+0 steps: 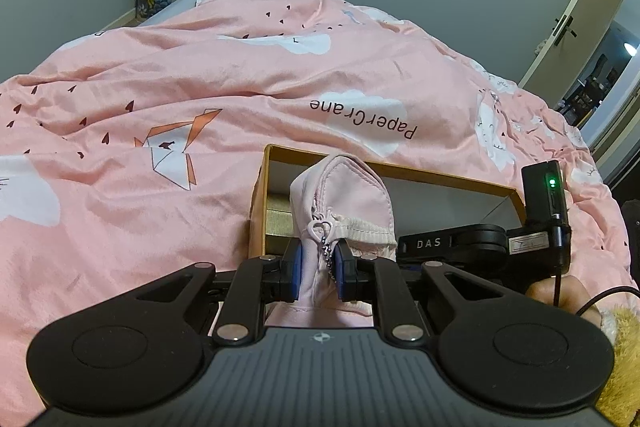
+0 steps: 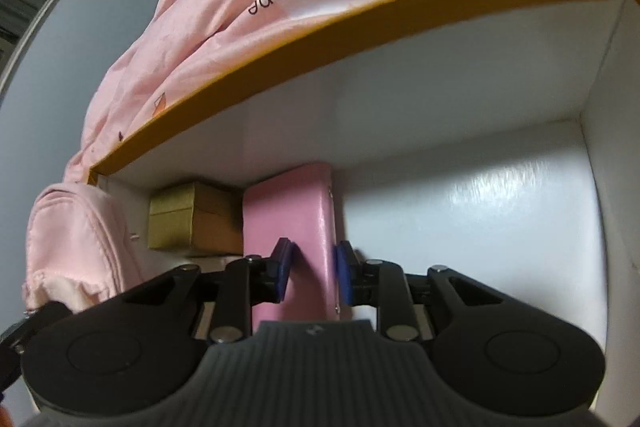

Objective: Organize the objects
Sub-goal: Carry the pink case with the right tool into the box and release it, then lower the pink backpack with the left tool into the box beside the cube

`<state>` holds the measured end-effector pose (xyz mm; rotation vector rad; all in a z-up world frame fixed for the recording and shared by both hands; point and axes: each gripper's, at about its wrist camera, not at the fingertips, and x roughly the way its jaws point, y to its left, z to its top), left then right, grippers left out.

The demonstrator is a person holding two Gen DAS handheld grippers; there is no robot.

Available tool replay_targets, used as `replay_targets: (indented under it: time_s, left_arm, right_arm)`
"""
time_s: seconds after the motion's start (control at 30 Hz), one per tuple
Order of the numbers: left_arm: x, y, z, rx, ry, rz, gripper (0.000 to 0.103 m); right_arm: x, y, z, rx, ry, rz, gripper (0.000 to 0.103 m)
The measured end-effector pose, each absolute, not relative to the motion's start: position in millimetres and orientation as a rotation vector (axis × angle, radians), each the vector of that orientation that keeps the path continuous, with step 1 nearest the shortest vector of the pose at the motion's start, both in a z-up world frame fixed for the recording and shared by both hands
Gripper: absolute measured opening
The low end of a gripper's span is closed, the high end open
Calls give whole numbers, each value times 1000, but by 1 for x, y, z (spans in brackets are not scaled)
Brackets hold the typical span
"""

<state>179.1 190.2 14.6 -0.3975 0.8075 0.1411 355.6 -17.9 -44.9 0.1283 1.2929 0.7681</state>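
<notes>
Pink wallet (image 2: pixel 294 227) sits btwn right claw (image 2: pixel 312 273) pads, in box (image 2: pixel 320 39).

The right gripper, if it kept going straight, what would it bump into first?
Probably the white inner back wall of the orange-rimmed cardboard box; the right gripper already straddles the flat pink wallet, which would slide along.

Inside the white-lined box (image 2: pixel 460 99), the right tongs (image 2: pixel 311 273) straddle a pink wallet (image 2: pixel 296 211), pads just beside its sides. A gold box (image 2: pixel 188 219) sits at the far-left corner; a pink pouch (image 2: pixel 76 243) hangs outside.
</notes>
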Motion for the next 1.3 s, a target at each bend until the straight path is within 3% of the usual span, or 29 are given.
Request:
replay_targets:
  time_s: [0.23, 0.6, 0.93, 1.17, 1.3]
  left_arm:
    - [183, 190, 11, -431, 815, 146, 18]
    - [215, 176, -13, -642, 862, 89, 18]
    - [241, 175, -55, -679, 956, 192, 19]
    - [246, 162, -57, -547, 987, 243, 31]
    - [246, 158, -53, -502, 987, 245, 34]
  right_arm:
    - [357, -18, -44, 62, 1289, 762, 35]
    - [332, -64, 6, -84, 1110, 752, 36]
    - [315, -52, 0, -235, 1109, 848, 35]
    - [308, -45, -3, -237, 1123, 903, 36]
    - [302, -43, 1, -262, 1100, 951, 42]
